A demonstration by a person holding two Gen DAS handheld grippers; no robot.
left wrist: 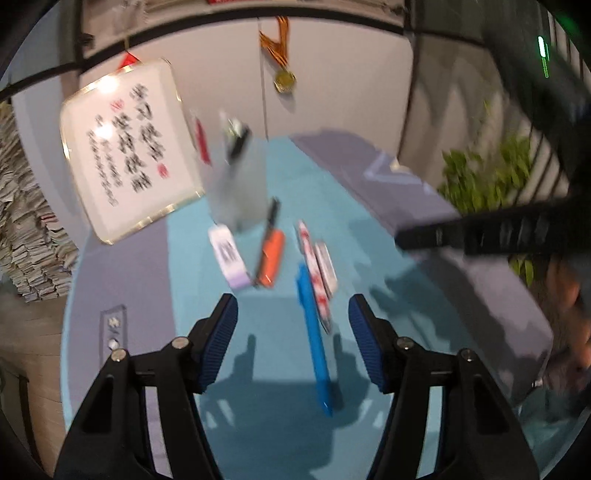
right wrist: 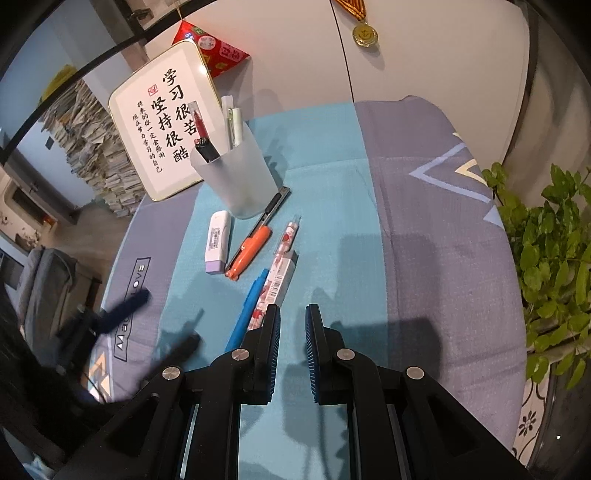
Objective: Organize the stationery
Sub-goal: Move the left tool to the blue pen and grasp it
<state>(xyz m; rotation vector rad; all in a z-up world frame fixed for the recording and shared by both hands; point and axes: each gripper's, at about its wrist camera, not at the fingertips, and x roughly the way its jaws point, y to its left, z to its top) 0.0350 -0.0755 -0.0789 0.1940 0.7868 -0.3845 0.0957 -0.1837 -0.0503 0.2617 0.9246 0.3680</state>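
Observation:
A frosted pen cup [right wrist: 236, 173] holding several pens stands on the blue-and-grey cloth [right wrist: 332, 155]. In front of it lie a white-and-lilac correction tape [right wrist: 218, 242], a black utility knife [right wrist: 275, 205], an orange marker [right wrist: 249, 251], a floral pen [right wrist: 288, 236], a floral box [right wrist: 275, 286] and a blue pen [right wrist: 247, 310]. My left gripper [left wrist: 293, 312] is open and empty above the blue pen [left wrist: 314, 339]; its view is blurred. My right gripper [right wrist: 291, 317] is empty, its jaws a narrow gap apart, just right of the floral box.
A framed calligraphy board [right wrist: 162, 122] leans at the back left beside a red packet [right wrist: 218, 51]. A medal [right wrist: 365, 34] hangs on the white wall. A green plant [right wrist: 554, 251] stands at the table's right edge. Stacked papers [right wrist: 92, 147] sit far left.

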